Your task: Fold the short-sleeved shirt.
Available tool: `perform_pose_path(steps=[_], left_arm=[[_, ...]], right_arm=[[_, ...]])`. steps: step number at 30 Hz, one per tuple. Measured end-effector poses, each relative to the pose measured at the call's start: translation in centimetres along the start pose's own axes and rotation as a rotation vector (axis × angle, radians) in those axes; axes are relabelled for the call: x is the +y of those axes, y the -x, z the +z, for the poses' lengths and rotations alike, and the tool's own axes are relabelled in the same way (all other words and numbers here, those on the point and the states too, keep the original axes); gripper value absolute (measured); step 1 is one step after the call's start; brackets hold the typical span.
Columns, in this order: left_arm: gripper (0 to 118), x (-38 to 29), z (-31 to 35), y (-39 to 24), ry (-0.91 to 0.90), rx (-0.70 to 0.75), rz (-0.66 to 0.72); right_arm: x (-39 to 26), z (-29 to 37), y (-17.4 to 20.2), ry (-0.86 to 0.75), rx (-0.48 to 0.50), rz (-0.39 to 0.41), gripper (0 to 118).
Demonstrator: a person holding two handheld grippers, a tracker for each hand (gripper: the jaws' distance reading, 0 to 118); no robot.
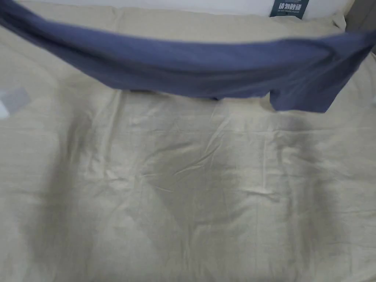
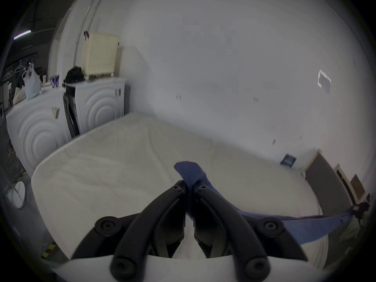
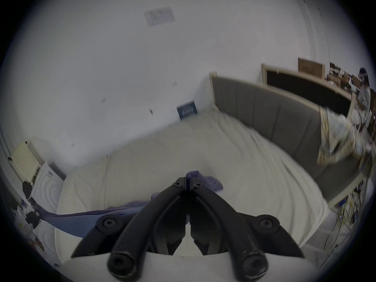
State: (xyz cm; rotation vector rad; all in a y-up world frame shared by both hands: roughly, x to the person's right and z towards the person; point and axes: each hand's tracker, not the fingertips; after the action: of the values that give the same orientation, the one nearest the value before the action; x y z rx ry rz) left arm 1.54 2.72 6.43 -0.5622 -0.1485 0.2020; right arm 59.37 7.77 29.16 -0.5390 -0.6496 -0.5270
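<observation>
The blue short-sleeved shirt (image 1: 205,69) hangs stretched across the far part of the head view, lifted off the cream bed sheet (image 1: 183,183), one sleeve dangling at the right. My left gripper (image 2: 189,184) is shut on a blue edge of the shirt (image 2: 189,171). From there the cloth runs off right to the other gripper (image 2: 360,211), small at the frame's edge. My right gripper (image 3: 188,181) is shut on another part of the shirt (image 3: 207,181), and the fabric trails left across the bed.
The bed sheet (image 2: 122,164) is wrinkled and wide. A grey padded headboard (image 3: 274,111) borders one side, a white wall the far side. White machines (image 2: 97,107) and a cream basket (image 2: 99,56) stand past the bed's end. Patterned cloth (image 3: 335,140) drapes over the headboard.
</observation>
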Motion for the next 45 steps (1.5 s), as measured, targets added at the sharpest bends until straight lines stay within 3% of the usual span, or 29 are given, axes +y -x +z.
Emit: perform_pose_path(steps=[11,16,18,19,20,21,22,23,24,27,29,32,35,40,42,43,45], left_arm=[[6,-22.1,4.1,10.1,0.327,0.103,0.021],[7,-26.6,6.4,11.5,0.356,0.138,0.086],[14,-27.1,6.7,12.1,0.353,0.154,0.09],[19,-27.0,7.0,12.2,0.353,0.165,0.088],[39,-26.8,7.3,12.5,0.345,0.189,0.08],[67,-26.4,7.6,12.7,0.337,0.195,0.079],[98,-25.7,7.8,13.1,0.311,0.203,0.081],[108,-24.9,8.4,13.2,0.253,0.198,0.09],[108,-24.0,9.1,13.1,0.2,0.184,0.095],[109,-20.8,11.5,11.2,0.021,0.123,0.053],[109,-19.1,12.8,8.7,-0.09,0.094,-0.039],[111,-17.6,14.9,4.5,-0.219,0.037,-0.152],[111,-17.5,16.6,0.7,-0.308,-0.056,-0.256],[110,-18.8,18.6,-4.1,-0.429,-0.164,-0.402],[103,-19.3,19.1,-5.1,-0.415,-0.203,-0.418],[91,-19.6,19.3,-5.3,-0.418,-0.218,-0.421],[56,-20.2,19.6,-5.9,-0.422,-0.216,-0.431]], right_arm=[[-21.6,1.8,-13.4,0.263,-0.062,-0.086,1],[-27.8,3.7,-17.1,0.306,-0.046,-0.119,1],[-29.4,4.8,-17.6,0.311,-0.046,-0.094,1],[-29.8,5.0,-18.0,0.318,-0.043,-0.074,2],[-30.1,5.6,-18.1,0.309,-0.043,-0.063,7],[-30.3,6.1,-18.1,0.29,-0.061,-0.03,22],[-30.3,6.7,-18.1,0.267,-0.08,0.004,53],[-30.0,7.2,-18.1,0.236,-0.09,0.019,71],[-29.7,7.8,-18.0,0.201,-0.121,0.066,79],[-27.9,9.7,-17.0,0.087,-0.085,0.158,79],[-26.5,11.6,-14.9,-0.036,-0.052,0.26,79],[-25.1,14.2,-11.7,-0.23,0.007,0.352,79],[-24.4,16.3,-8.4,-0.362,0.066,0.364,79],[-24.8,17.8,-4.2,-0.407,0.123,0.36,78],[-25.3,18.1,-3.1,-0.417,0.137,0.358,76],[-25.7,18.3,-2.6,-0.427,0.159,0.362,67],[-26.4,18.7,-1.9,-0.439,0.175,0.373,37]])
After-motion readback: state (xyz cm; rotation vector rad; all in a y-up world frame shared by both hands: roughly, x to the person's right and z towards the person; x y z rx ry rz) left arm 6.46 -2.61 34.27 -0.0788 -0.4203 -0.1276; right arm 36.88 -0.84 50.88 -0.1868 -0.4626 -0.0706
